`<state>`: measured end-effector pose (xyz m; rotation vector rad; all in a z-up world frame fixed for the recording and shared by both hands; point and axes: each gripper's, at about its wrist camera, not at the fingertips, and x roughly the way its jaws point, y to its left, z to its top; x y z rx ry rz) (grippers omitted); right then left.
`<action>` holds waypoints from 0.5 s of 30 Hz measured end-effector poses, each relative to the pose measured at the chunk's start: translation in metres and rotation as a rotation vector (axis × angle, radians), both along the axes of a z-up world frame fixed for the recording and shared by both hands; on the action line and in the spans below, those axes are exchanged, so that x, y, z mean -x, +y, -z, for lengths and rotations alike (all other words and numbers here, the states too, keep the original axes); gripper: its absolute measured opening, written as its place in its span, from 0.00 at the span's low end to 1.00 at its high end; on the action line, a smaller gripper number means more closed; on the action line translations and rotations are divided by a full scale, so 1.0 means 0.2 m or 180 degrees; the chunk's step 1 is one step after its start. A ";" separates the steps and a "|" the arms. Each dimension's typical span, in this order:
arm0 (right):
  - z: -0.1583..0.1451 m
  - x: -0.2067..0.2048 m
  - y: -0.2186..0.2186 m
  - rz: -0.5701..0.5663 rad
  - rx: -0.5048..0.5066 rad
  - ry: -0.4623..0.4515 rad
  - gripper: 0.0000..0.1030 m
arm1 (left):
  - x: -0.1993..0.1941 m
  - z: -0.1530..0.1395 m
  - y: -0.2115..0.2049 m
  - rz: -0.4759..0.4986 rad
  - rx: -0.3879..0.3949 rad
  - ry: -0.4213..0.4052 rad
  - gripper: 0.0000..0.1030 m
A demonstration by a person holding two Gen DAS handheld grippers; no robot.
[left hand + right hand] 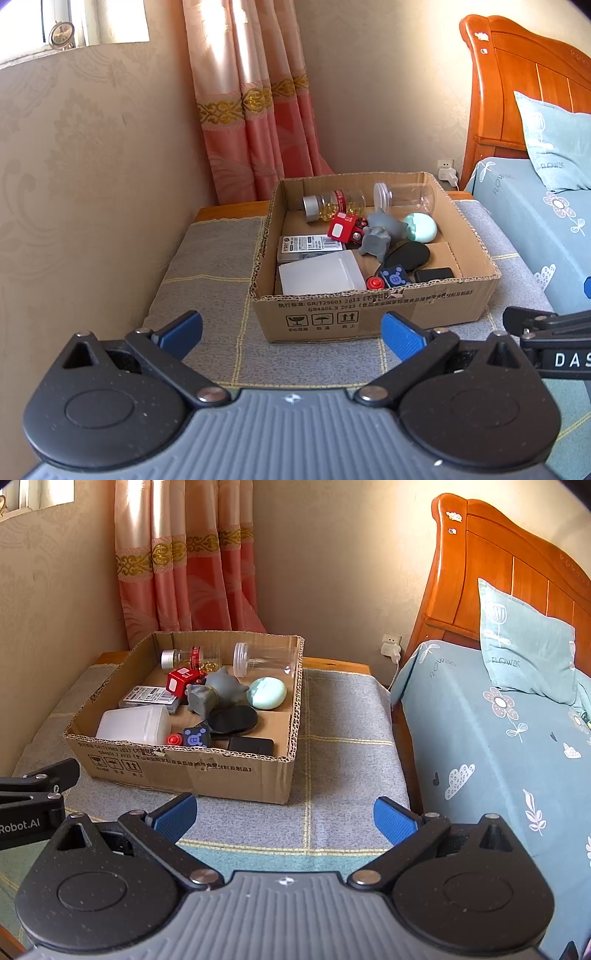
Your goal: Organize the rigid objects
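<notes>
A shallow cardboard box stands on a grey cloth-covered table. Inside lie a jar of yellow capsules, a clear plastic jar, a red cube, a grey toy figure, a mint oval case, a white container, a black oval pad, a blue cube and a black case. My left gripper hangs open in front of the box. My right gripper is open, nearer the box's right corner. Both hold nothing.
A bed with a blue flowered sheet and pillow borders the table on the right, below a wooden headboard. A pink curtain hangs behind the box. A wall socket with a plug sits low on the back wall.
</notes>
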<state>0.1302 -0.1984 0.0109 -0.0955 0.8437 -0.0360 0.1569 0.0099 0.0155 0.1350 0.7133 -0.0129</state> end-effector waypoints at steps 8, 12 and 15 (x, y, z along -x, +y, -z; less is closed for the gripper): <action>-0.01 -0.01 -0.01 0.0027 -0.0001 -0.0034 1.00 | 0.00 0.00 -0.02 -0.0003 -0.0051 0.0017 0.99; -0.01 -0.01 -0.01 0.0027 -0.0008 -0.0040 1.00 | 0.00 0.00 -0.03 -0.0003 -0.0073 0.0019 0.99; -0.01 -0.01 -0.01 0.0028 -0.0007 -0.0048 1.00 | 0.00 0.00 -0.03 0.0001 -0.0071 0.0024 0.99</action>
